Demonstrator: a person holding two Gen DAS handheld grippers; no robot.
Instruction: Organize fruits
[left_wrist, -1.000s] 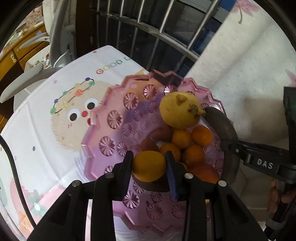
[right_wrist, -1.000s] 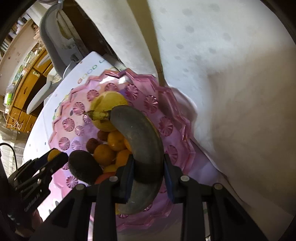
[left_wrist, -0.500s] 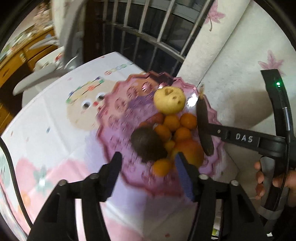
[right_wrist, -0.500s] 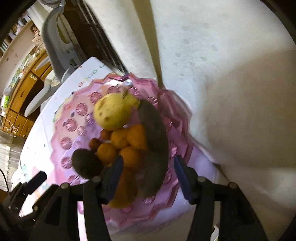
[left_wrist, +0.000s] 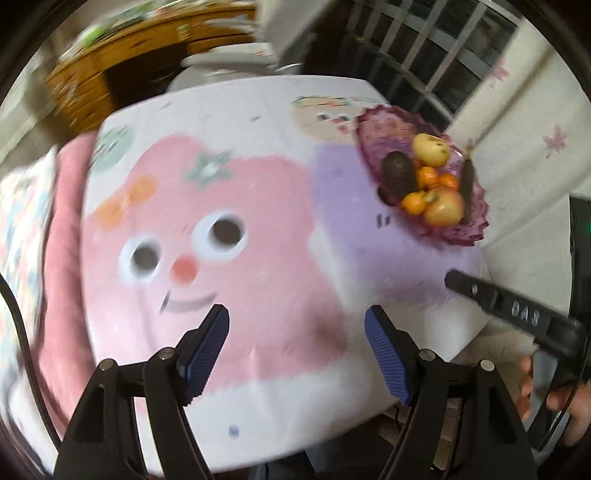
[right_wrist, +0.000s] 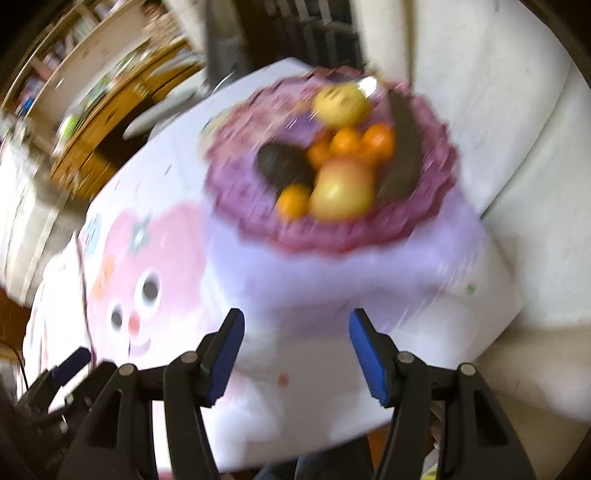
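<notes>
Purple, scalloped and see-through, the fruit tray (left_wrist: 373, 127) sits at the far corner of the table (left_wrist: 258, 387), close to the curtain (left_wrist: 524, 122) and the window bars (left_wrist: 424, 66); all the fruit in view lies on it, bunched toward the curtain side, and no loose fruit shows on the cloth; a yellow pear (left_wrist: 431, 149) lies at the back, a dark avocado (left_wrist: 399, 173) toward the table's middle, small oranges (left_wrist: 427, 176) between them, a yellow-red apple (left_wrist: 443, 206) at the near rim, and a blackened banana (left_wrist: 468, 188) along the curtain edge; heaped like this, the round fruits hold each other from rolling, and the banana's length probably suits the rim; the left gripper (left_wrist: 297, 343) is spread wide with nothing between its blue pads (left_wrist: 205, 350), held above the cartoon face on the cloth (left_wrist: 207, 258), well apart from the tray; the right gripper (right_wrist: 295, 347) is likewise wide apart and empty, aimed at the tray from the near side and well short of it; both views are smeared by motion, the right one more so; judging from this, the sorting looks finished or close to it, with both tools free
</notes>
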